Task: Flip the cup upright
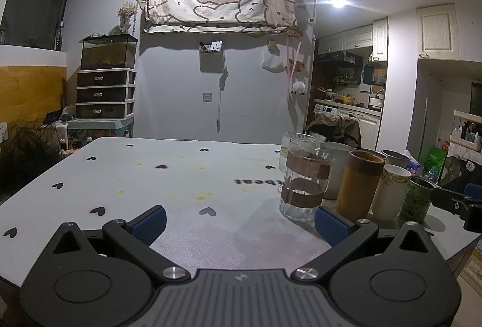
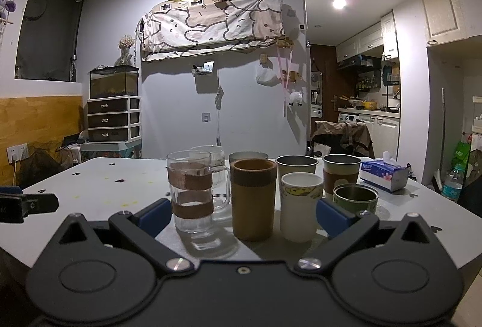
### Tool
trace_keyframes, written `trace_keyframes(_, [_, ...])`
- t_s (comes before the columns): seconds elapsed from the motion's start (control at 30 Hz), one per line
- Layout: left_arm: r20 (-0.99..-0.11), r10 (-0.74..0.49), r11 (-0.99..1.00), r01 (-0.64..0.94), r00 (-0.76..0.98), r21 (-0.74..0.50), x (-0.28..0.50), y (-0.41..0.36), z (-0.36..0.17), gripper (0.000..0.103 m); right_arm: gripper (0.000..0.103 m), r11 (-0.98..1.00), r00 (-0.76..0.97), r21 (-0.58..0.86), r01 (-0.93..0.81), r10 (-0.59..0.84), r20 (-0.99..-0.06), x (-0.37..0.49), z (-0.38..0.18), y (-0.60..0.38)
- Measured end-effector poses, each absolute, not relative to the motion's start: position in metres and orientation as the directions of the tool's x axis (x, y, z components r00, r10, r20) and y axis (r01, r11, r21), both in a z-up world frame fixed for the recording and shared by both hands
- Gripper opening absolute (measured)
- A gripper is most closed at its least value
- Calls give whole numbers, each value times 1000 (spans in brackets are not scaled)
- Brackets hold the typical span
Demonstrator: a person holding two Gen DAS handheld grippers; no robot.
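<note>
Several cups stand upright in a cluster on the white table (image 2: 120, 194). In the right wrist view a clear glass with brown bands (image 2: 190, 191), a brown cylinder cup (image 2: 253, 200), a white paper cup (image 2: 300, 206) and a green tin (image 2: 355, 199) stand in front. My right gripper (image 2: 241, 217) is open and empty just before them. My left gripper (image 1: 239, 224) is open and empty over bare table, with the banded glass (image 1: 304, 185) and brown cup (image 1: 358, 185) to its right.
More cups (image 2: 296, 165) and a glass mug (image 2: 211, 158) stand behind the front row. A tissue pack (image 2: 384, 174) lies at the right of the table. The right gripper's body (image 1: 458, 203) shows at the left wrist view's right edge.
</note>
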State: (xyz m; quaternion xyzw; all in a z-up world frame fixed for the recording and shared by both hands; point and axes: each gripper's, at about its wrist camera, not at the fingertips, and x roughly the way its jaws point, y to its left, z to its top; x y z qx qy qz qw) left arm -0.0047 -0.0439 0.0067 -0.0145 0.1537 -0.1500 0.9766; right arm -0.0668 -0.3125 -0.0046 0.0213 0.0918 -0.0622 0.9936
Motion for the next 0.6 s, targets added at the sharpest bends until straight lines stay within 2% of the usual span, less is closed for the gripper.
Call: trace_keyframes(0.6, [-294,-297,955,289,909,-72,-5,-44,7,103,103,990,976,31,136,-129,-174,-69,-3,-312])
